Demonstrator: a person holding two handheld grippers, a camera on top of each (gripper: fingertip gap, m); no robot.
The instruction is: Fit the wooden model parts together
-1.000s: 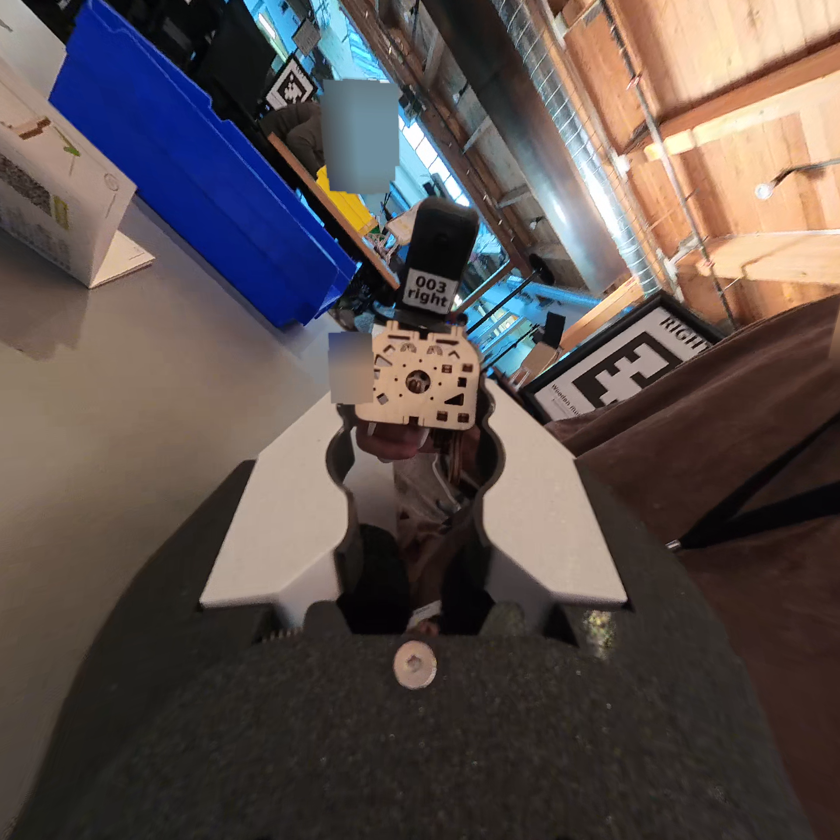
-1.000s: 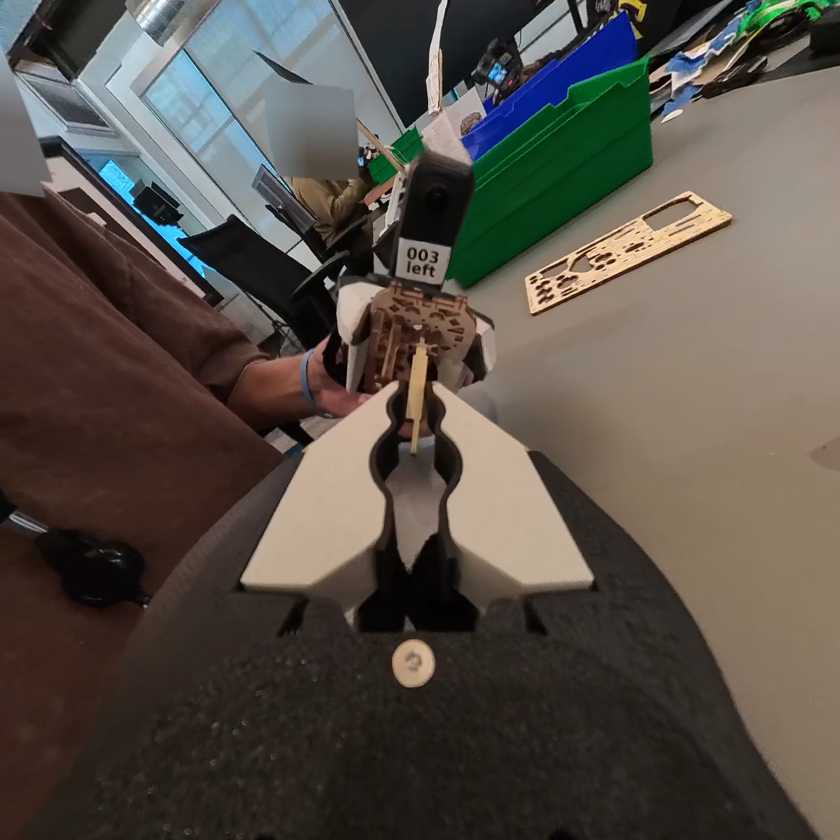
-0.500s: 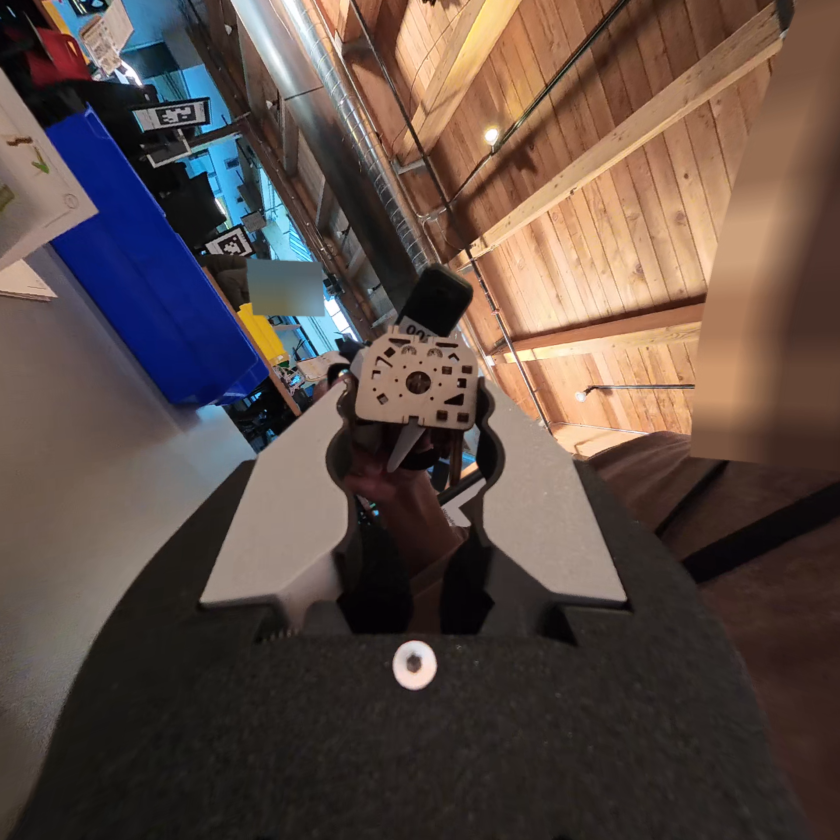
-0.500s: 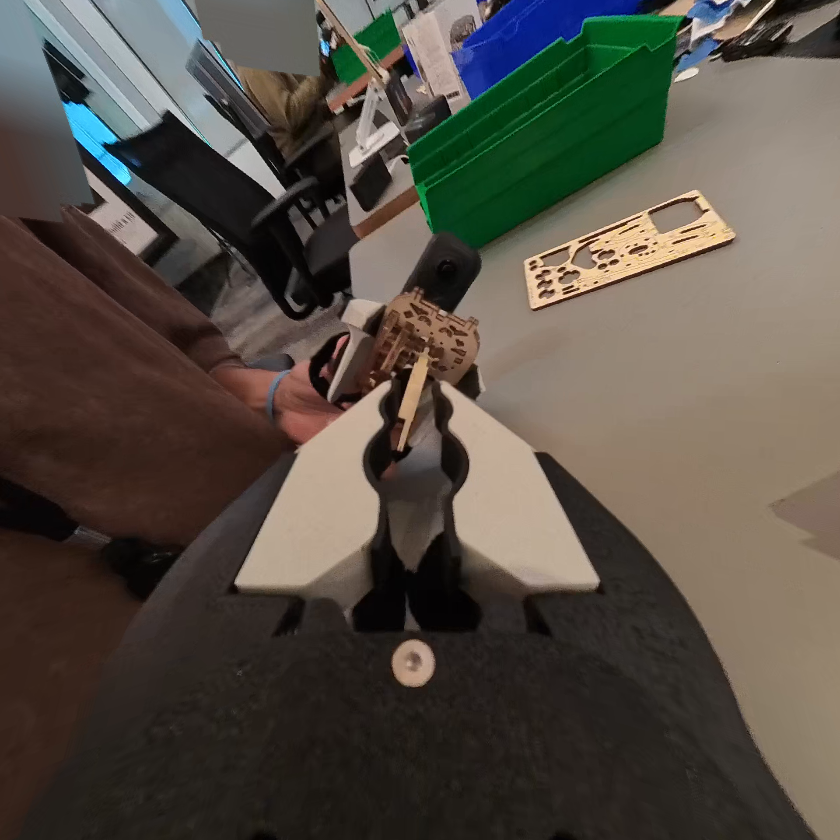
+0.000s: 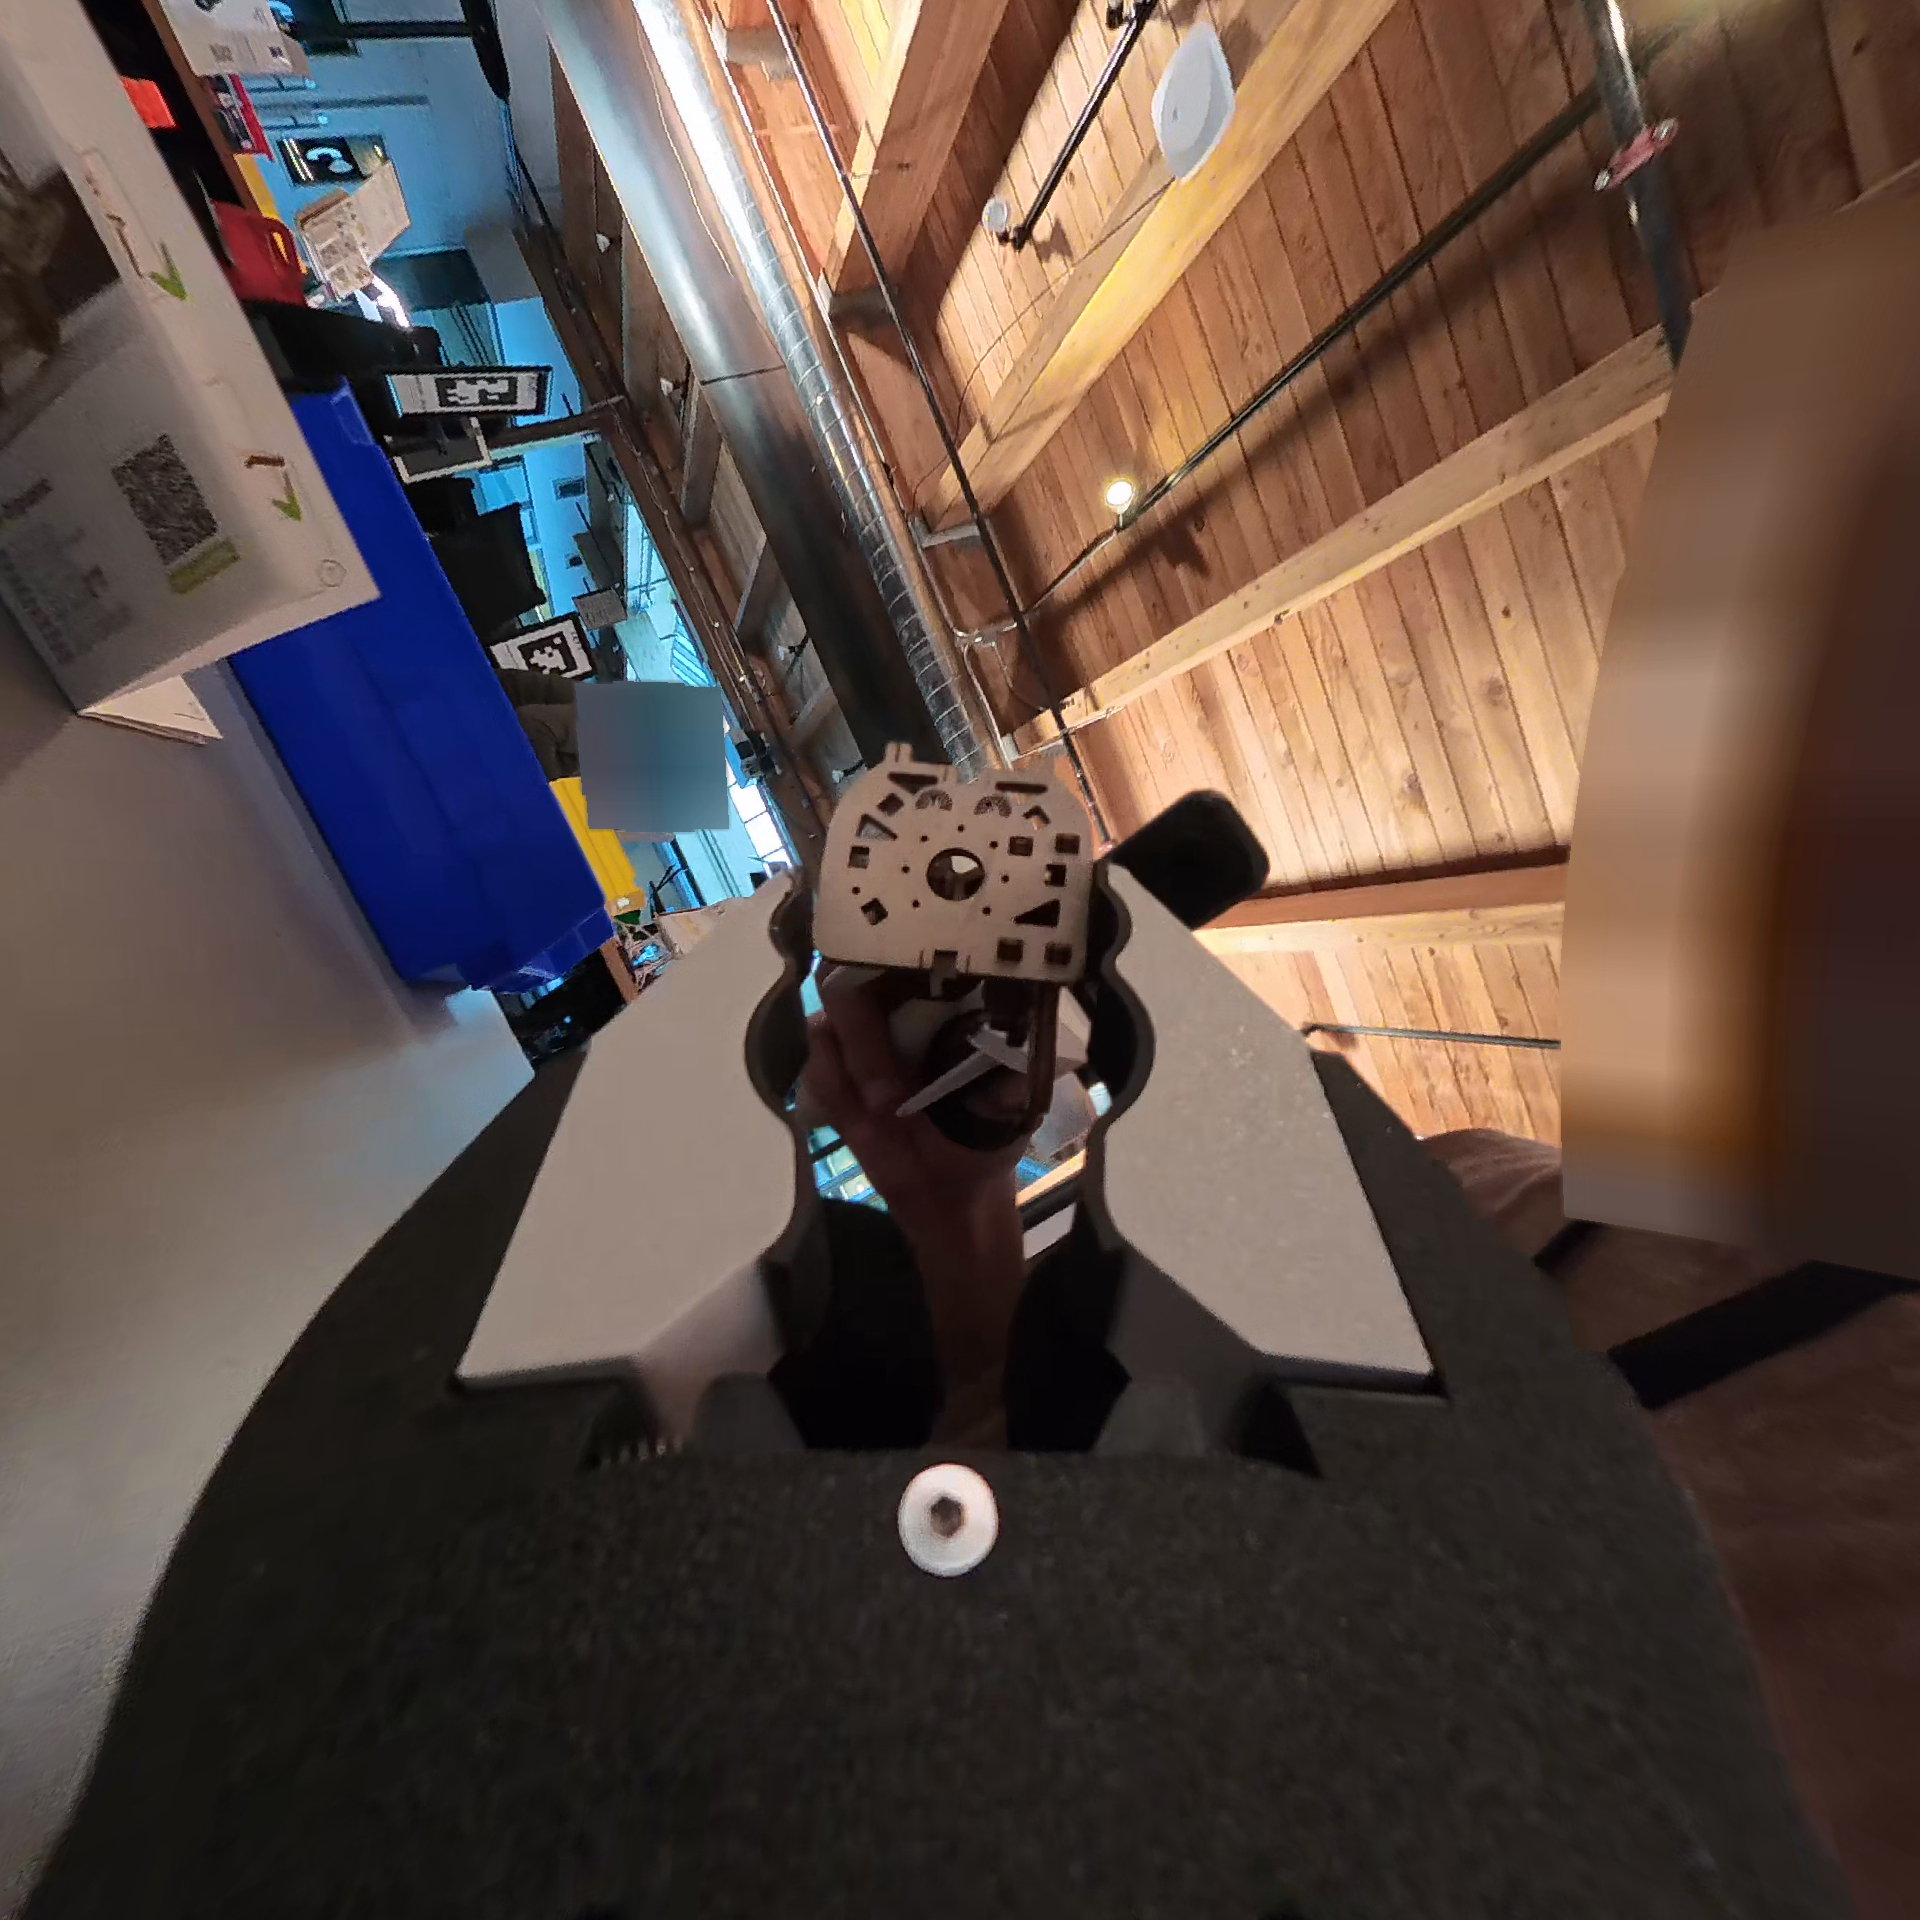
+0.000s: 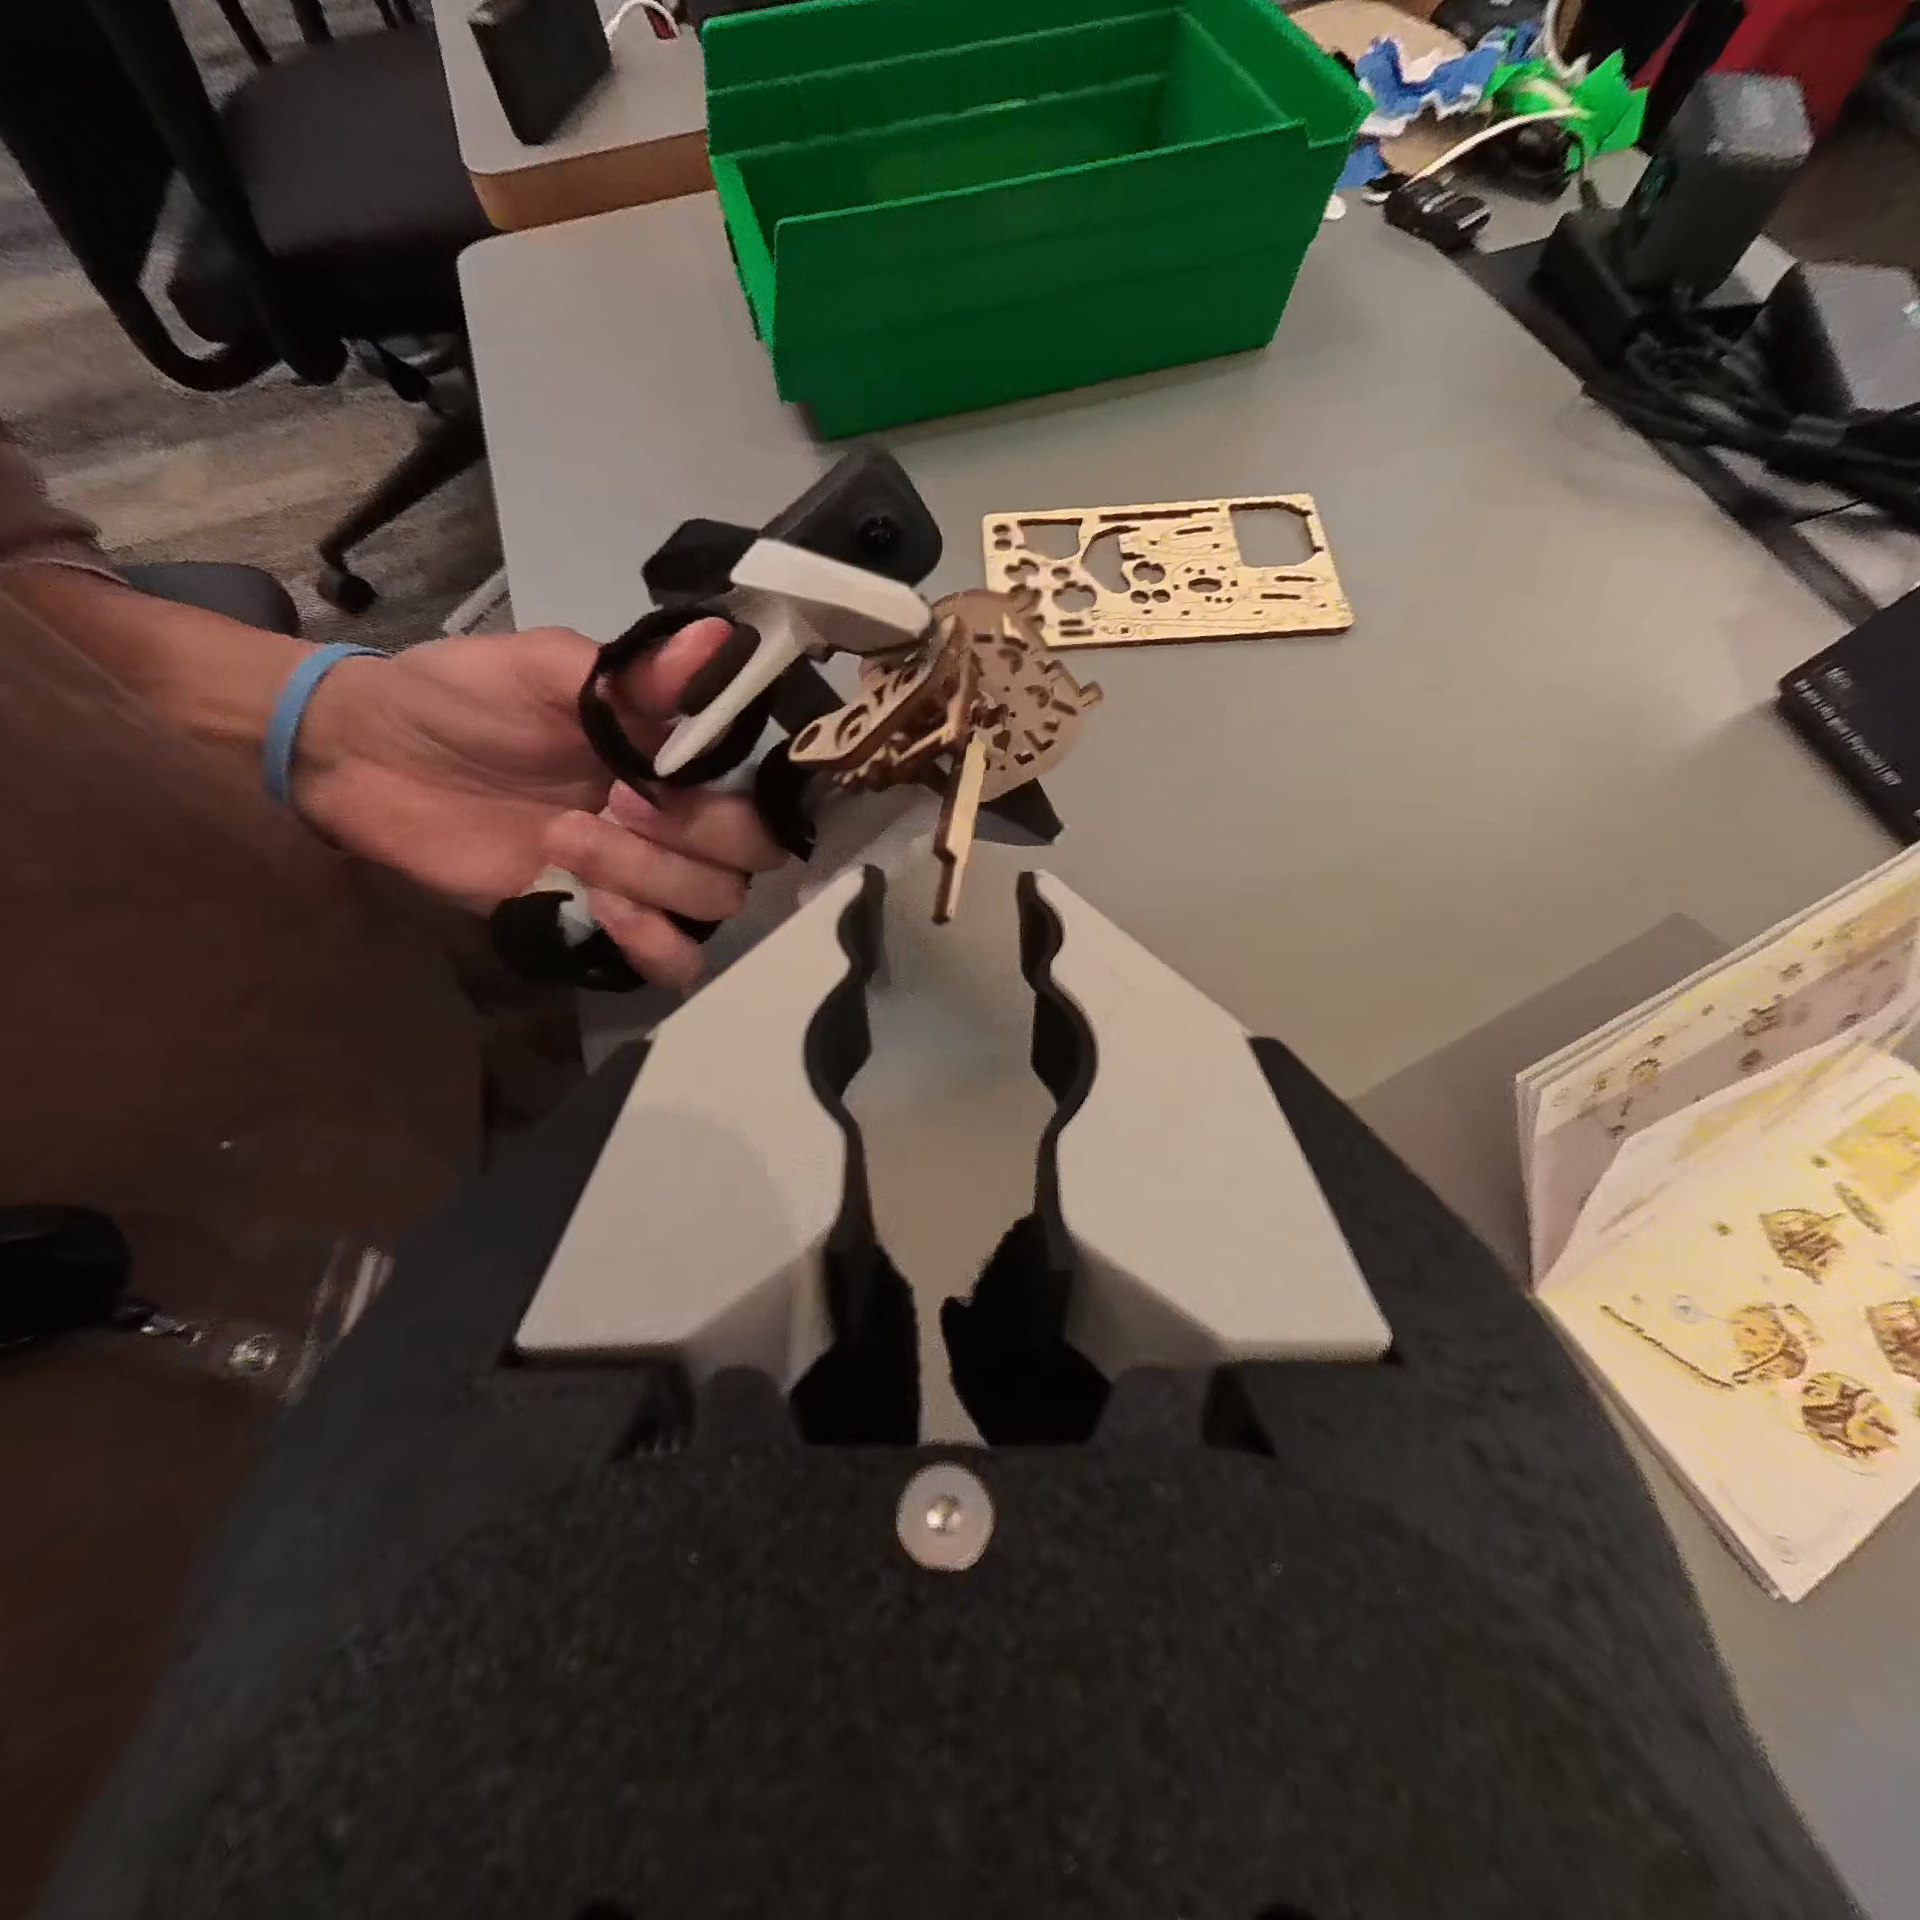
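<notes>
- Grey tabletop (image 6: 1455,727), with green bin (image 6: 1018,208) at its far edge and punched wooden sheet (image 6: 1174,571) flat just in front of the bin.
- Open instruction booklet (image 6: 1714,1247) by the right edge.
- Left gripper (image 5: 951,914) clamped on wooden model (image 5: 951,883), lifted clear of the tabletop.
- Right gripper (image 6: 948,894) parted, empty, just short of thin wooden strip (image 6: 961,831) jutting from the model.

— What carries everything?
— A grey table (image 6: 1455,810).
— What lies on it?
— A green bin (image 6: 1018,208) at top centre, a flat wooden parts sheet (image 6: 1174,571) below it, an open instruction booklet (image 6: 1745,1226) at right.
</notes>
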